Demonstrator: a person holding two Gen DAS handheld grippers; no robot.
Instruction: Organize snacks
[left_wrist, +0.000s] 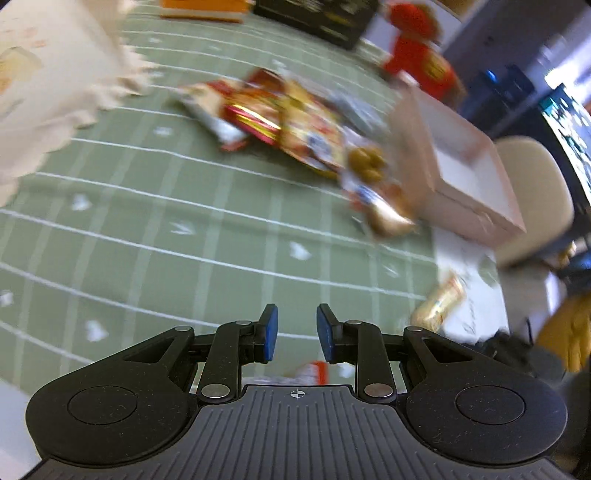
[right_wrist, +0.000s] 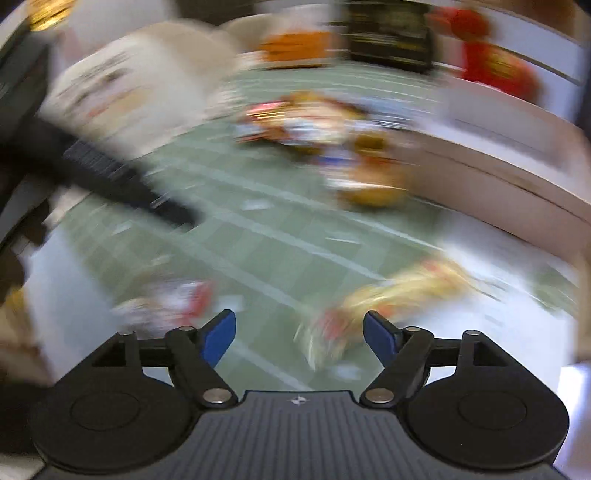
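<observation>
A pile of colourful snack packets (left_wrist: 295, 122) lies on the green checked tablecloth (left_wrist: 166, 240), beside an open pale pink box (left_wrist: 469, 173). My left gripper (left_wrist: 297, 312) hovers above the cloth, its blue pads a narrow gap apart with nothing between them. A white-and-orange packet (left_wrist: 314, 371) shows just beneath it. The right wrist view is blurred: my right gripper (right_wrist: 299, 317) stands wide open and empty over the cloth. A yellow-red packet (right_wrist: 399, 295) lies just beyond its right finger, and a white-red packet (right_wrist: 173, 302) sits to its left. The pile (right_wrist: 325, 129) and box (right_wrist: 498, 155) are farther off.
A cream bag (left_wrist: 48, 92) stands at the left. An orange box (left_wrist: 203, 7), a black box (left_wrist: 317, 18) and a red plush toy (left_wrist: 417, 55) line the far edge. A gold packet (left_wrist: 439, 302) lies on white paper at the right, near a beige chair (left_wrist: 535, 195).
</observation>
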